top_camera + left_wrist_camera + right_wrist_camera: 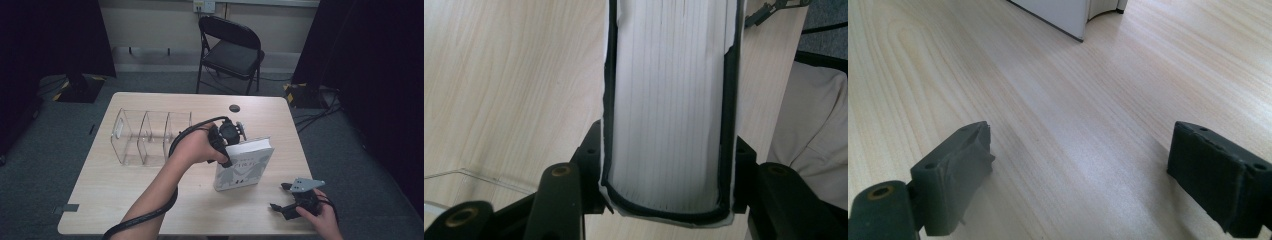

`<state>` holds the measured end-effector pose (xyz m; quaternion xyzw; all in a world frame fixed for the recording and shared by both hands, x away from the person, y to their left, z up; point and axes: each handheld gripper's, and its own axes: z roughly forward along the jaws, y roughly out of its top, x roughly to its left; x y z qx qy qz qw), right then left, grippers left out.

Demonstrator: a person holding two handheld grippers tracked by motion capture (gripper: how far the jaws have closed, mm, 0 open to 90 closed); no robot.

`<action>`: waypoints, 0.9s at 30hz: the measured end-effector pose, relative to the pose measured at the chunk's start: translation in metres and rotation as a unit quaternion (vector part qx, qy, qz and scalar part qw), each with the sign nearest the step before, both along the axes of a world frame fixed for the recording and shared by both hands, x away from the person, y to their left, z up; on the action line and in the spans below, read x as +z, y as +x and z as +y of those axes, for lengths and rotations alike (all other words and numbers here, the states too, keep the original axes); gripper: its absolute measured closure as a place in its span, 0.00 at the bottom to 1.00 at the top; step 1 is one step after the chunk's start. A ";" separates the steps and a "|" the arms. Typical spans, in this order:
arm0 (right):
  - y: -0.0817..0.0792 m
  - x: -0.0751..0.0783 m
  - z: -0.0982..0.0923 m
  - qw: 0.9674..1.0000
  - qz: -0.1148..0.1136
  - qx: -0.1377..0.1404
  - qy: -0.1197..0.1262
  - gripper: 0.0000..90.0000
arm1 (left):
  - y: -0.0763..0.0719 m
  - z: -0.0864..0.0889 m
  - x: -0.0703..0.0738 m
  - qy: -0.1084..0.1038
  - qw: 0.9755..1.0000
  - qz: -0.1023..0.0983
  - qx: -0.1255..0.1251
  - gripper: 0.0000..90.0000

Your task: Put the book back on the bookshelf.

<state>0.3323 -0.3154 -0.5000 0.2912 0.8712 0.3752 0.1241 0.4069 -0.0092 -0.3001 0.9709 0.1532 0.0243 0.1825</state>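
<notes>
A thick white book (245,167) with grey figures on its cover stands on its edge near the table's middle, tilted slightly. My left gripper (236,143) comes from above and is shut on its upper edge. In the left gripper view the book's page block (669,100) runs upward between the two black jaws of the left gripper (669,162), whose pads press both covers. My right gripper (278,196) rests near the front right of the table, open. Its own view shows the right gripper (1078,170) holding nothing, with a corner of the book (1058,12) farther off.
A clear plastic divider rack (150,137) with several slots lies left of the book on the wooden table (125,200). A small black disc (234,108) sits near the table's far edge. A black folding chair (230,50) stands beyond it.
</notes>
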 end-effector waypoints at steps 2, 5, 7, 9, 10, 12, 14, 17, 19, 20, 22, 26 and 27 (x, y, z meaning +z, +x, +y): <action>0.000 0.000 0.000 1.000 0.000 0.000 0.000 0.10 | 0.001 -0.001 0.001 0.004 1.000 -0.002 -0.004 0.57; 0.000 0.000 0.000 1.000 0.000 0.000 0.000 0.10 | 0.001 -0.003 0.001 0.010 1.000 -0.005 -0.008 0.56; 0.000 0.000 0.000 1.000 0.000 0.000 0.000 0.10 | 0.002 -0.004 0.001 0.012 1.000 -0.005 -0.008 0.55; 0.000 0.000 0.000 1.000 0.000 0.000 0.000 0.10 | 0.003 -0.008 0.000 0.023 1.000 -0.011 -0.006 0.53; 0.000 0.000 0.000 1.000 0.000 0.000 0.000 0.10 | 0.005 -0.009 -0.001 0.025 1.000 -0.016 -0.010 0.52; 0.000 0.000 0.000 1.000 0.000 0.000 0.000 0.10 | 0.006 -0.012 -0.004 0.020 1.000 -0.010 -0.016 0.52; 0.000 0.000 0.000 1.000 0.000 0.000 0.000 0.10 | 0.010 -0.015 -0.007 0.013 1.000 -0.002 -0.022 0.52; 0.000 0.000 0.000 1.000 0.000 0.001 0.000 0.10 | 0.014 -0.021 -0.012 0.008 1.000 0.001 -0.028 0.52; 0.000 0.000 0.000 1.000 -0.001 0.003 0.000 0.10 | 0.015 -0.024 -0.015 0.006 1.000 0.005 -0.027 0.52; 0.000 0.000 0.000 1.000 -0.002 0.004 0.000 0.10 | 0.016 -0.024 -0.016 0.007 1.000 0.006 -0.028 0.52; 0.000 0.000 0.000 1.000 -0.002 0.004 0.000 0.10 | 0.017 -0.025 -0.018 0.003 0.999 0.009 -0.031 0.52; 0.000 0.000 0.000 1.000 -0.002 0.005 -0.001 0.10 | 0.018 -0.028 -0.023 0.003 0.999 0.010 -0.031 0.51; 0.000 0.000 0.000 1.000 -0.002 0.005 -0.001 0.10 | 0.018 -0.028 -0.023 0.003 0.999 0.010 -0.031 0.51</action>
